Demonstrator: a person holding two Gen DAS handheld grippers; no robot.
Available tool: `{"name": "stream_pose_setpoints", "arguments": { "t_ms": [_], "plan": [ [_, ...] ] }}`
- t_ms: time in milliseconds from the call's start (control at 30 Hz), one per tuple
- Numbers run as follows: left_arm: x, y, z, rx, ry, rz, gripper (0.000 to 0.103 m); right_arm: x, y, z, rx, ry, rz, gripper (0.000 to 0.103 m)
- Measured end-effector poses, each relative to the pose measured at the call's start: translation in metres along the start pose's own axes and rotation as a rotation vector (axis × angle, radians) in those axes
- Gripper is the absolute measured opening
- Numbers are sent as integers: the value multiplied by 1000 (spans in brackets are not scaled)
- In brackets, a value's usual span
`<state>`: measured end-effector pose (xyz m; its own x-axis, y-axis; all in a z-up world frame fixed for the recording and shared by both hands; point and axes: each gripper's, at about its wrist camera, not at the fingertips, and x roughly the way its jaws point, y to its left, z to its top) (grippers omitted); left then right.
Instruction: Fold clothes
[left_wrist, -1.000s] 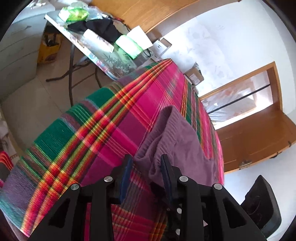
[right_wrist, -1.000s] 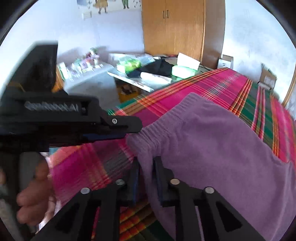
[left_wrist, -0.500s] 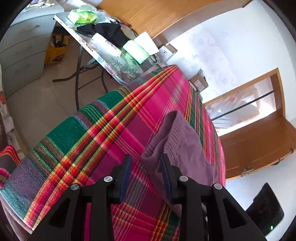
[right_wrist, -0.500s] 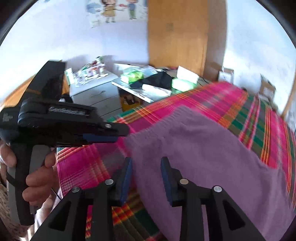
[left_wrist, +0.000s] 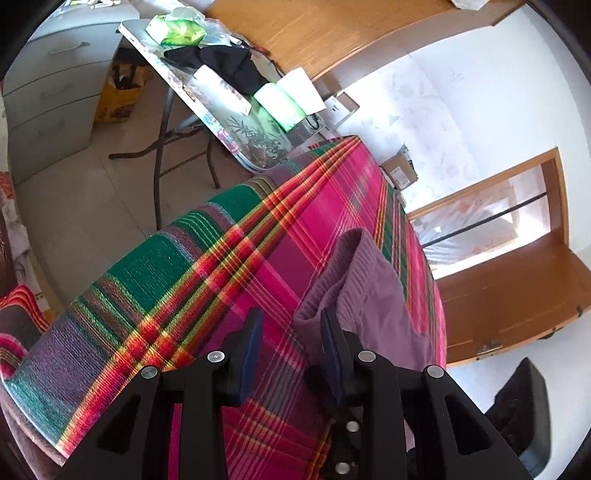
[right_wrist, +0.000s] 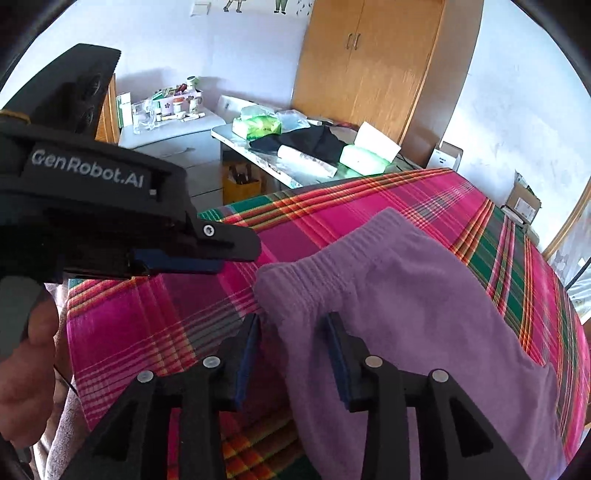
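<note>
A purple garment (right_wrist: 406, 314) with a ribbed elastic edge lies on the bed's pink and green plaid blanket (right_wrist: 369, 206). My right gripper (right_wrist: 293, 325) hovers over its near left corner. Its jaws are opening, the cloth lies under the gap and the pads do not press it. My left gripper (right_wrist: 229, 251) comes in from the left, its tip just short of that corner. In the left wrist view the left gripper (left_wrist: 291, 328) stands open over the blanket (left_wrist: 221, 266). The garment (left_wrist: 369, 295) reaches the inner side of its right finger, unpinched.
A folding table (left_wrist: 229, 122) beside the bed carries tissue packs and a black garment. A grey drawer cabinet (left_wrist: 55, 92) stands further left and a wooden wardrobe (right_wrist: 369, 66) behind. A cardboard box (left_wrist: 399, 171) sits by the wall. A hand (right_wrist: 22, 369) holds the left gripper.
My right gripper has let go of the garment's edge and spread its jaws. The garment's corner has settled onto the blanket. The left gripper's jaws kept the same width.
</note>
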<state>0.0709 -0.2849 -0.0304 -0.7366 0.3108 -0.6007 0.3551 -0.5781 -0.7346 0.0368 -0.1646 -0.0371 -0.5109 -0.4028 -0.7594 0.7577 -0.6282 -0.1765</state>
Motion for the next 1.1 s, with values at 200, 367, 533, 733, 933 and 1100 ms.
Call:
{"name": "stream_pose_setpoints", "arguments": {
  "t_ms": [200, 367, 533, 733, 933, 1100],
  "plan": [
    [8, 0, 7, -18, 34, -38, 33, 3, -10, 1, 67, 3, 32, 32],
    [13, -9, 14, 0, 44, -44, 33, 1, -19, 0, 110, -13, 42, 12],
    [21, -15, 23, -21, 71, -52, 33, -9, -26, -2, 142, -55, 68, 9],
    [36, -22, 39, -60, 132, -81, 39, -27, -39, -6, 192, -115, 119, 9],
    [63, -39, 48, -19, 236, -117, 51, -34, -42, -9, 208, -141, 139, 9],
    [85, -40, 52, -64, 311, -140, 51, -36, -49, -12, 217, -164, 168, 9]
  ]
}}
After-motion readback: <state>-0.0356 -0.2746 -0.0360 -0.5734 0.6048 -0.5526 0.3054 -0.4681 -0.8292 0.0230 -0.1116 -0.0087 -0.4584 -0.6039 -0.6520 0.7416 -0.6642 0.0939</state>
